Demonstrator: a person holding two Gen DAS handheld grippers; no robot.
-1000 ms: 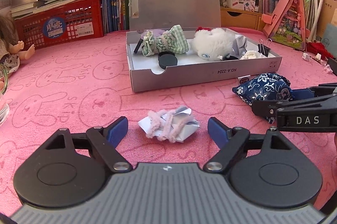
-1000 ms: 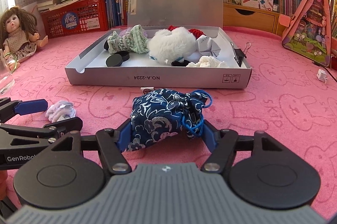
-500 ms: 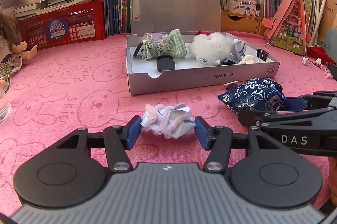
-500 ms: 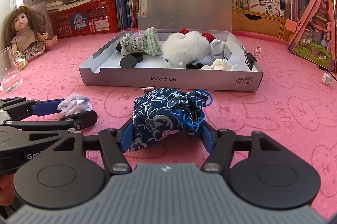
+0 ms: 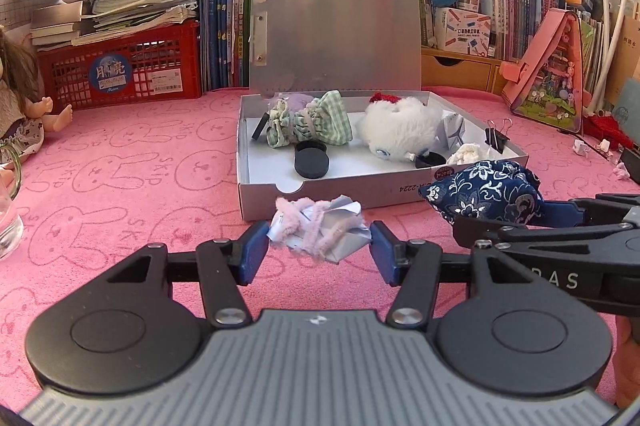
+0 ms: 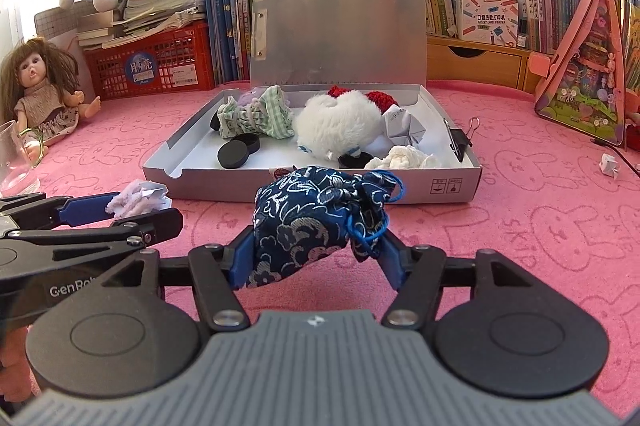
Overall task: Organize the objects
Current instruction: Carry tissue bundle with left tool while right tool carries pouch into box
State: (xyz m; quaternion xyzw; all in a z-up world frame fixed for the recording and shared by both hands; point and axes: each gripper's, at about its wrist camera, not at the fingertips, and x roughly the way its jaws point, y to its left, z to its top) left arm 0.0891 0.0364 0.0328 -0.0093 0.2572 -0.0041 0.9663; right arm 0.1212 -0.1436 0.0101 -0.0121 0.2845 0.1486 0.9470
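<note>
My left gripper (image 5: 319, 252) is shut on a crumpled white paper wad with pink pipe cleaners (image 5: 318, 232) and holds it above the pink cloth, just before the box. My right gripper (image 6: 316, 258) is shut on a navy floral drawstring pouch (image 6: 316, 214), also lifted. The open grey box (image 5: 256, 196) stands ahead with its lid up; it holds a green checked cloth bundle (image 5: 312, 124), a white plush toy (image 5: 400, 130), black round caps (image 5: 311, 164), folded paper and a binder clip. The pouch also shows in the left wrist view (image 5: 488, 192), the wad in the right wrist view (image 6: 138, 200).
A doll (image 6: 44, 98) and a glass (image 6: 14, 162) sit at the left. A red crate (image 5: 124, 70), stacked books and plush toys line the back. A pink triangular toy house (image 6: 584, 82) stands at the right, with small paper scraps (image 6: 610, 164) near it.
Both grippers have risen and moved toward the box. The left jaws closed on the paper wad and lifted it off the cloth; the pouch has also risen with the right gripper.
</note>
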